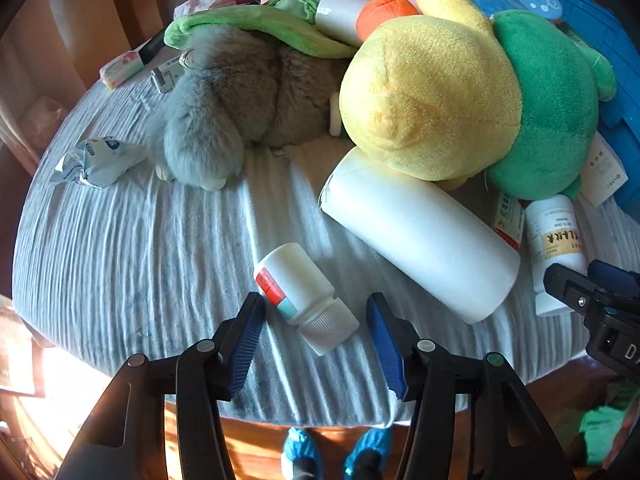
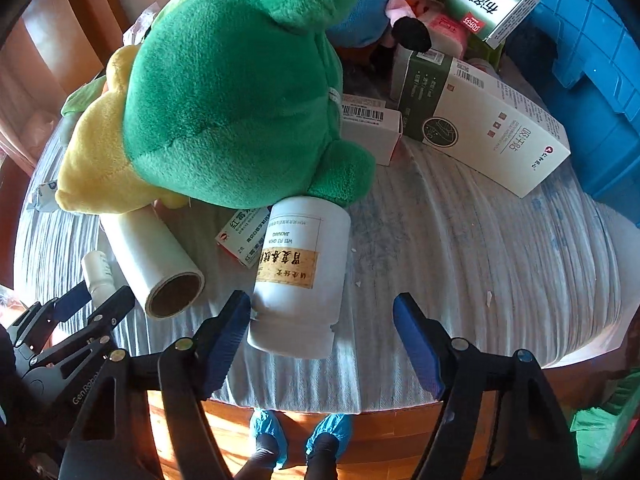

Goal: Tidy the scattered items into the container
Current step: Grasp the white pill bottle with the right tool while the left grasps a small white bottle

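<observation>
White small bottle (image 1: 298, 294) lies between left tool (image 1: 316, 316), unpinched | right tool (image 2: 322, 322) straddles labelled bottle (image 2: 298, 276), half-open, ready for blue bin (image 2: 592, 80).

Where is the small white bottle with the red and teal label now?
In the left wrist view, the small bottle lies on the striped cloth between the left gripper's open fingers, left of the white roll.

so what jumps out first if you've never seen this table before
The big yellow and green plush toy dominates, slumped over a white roll amid clutter on the striped cloth. Nearer, each gripper straddles a lying white bottle: the left gripper a small red-labelled bottle, the right gripper a larger gold-labelled bottle.
</observation>
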Available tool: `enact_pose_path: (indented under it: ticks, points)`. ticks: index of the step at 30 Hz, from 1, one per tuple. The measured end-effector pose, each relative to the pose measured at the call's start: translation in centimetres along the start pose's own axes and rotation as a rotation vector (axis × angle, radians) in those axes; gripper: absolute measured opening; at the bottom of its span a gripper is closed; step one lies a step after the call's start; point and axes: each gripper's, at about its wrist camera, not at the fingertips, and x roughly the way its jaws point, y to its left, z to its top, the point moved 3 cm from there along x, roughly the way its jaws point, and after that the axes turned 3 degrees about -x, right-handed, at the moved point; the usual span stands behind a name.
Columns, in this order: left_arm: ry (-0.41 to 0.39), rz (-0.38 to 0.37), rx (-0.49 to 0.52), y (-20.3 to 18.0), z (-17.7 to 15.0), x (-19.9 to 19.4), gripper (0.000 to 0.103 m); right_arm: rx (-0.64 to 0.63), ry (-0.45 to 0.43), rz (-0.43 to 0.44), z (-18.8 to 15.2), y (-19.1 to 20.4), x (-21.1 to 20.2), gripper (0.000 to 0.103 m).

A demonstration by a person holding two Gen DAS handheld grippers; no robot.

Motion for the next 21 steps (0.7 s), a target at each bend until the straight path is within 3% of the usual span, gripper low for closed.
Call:
enact_pose_path:
  ticks: [9,13,15,17,18,19,21]
  points:
    - [-0.009,-0.013,0.000,-0.4,0.3,0.1,0.056,-0.021,0.032,-0.015,0.0,-0.2,2.2,0.074]
    - [0.010,-0.022,-0.023,-0.6,-0.5,-0.2,0.071,-0.026,0.031,-0.022,-0.1,-0.6,2.1,0.074]
    - [-0.001,-0.013,-0.031,-0.8,-1.0,-0.4,0.071,-0.030,0.029,-0.024,-0.2,-0.8,2.1,0.074]
    - [-0.026,-0.005,-0.022,-0.9,-1.2,-0.7,0.058,-0.044,0.028,-0.029,-0.3,-0.8,2.0,0.073]
    - [-0.038,-0.001,-0.015,-0.8,-1.2,-0.9,0.035,-0.052,0.026,-0.032,-0.4,-0.9,1.9,0.071]
    - [-0.033,-0.011,-0.012,-0.8,-1.0,-1.0,0.027,-0.056,0.024,-0.031,-0.5,-0.9,1.8,0.068]
    - [-0.026,-0.024,-0.024,-0.4,-0.9,-0.9,0.027,-0.057,0.022,-0.030,-0.5,-1.2,1.7,0.066]
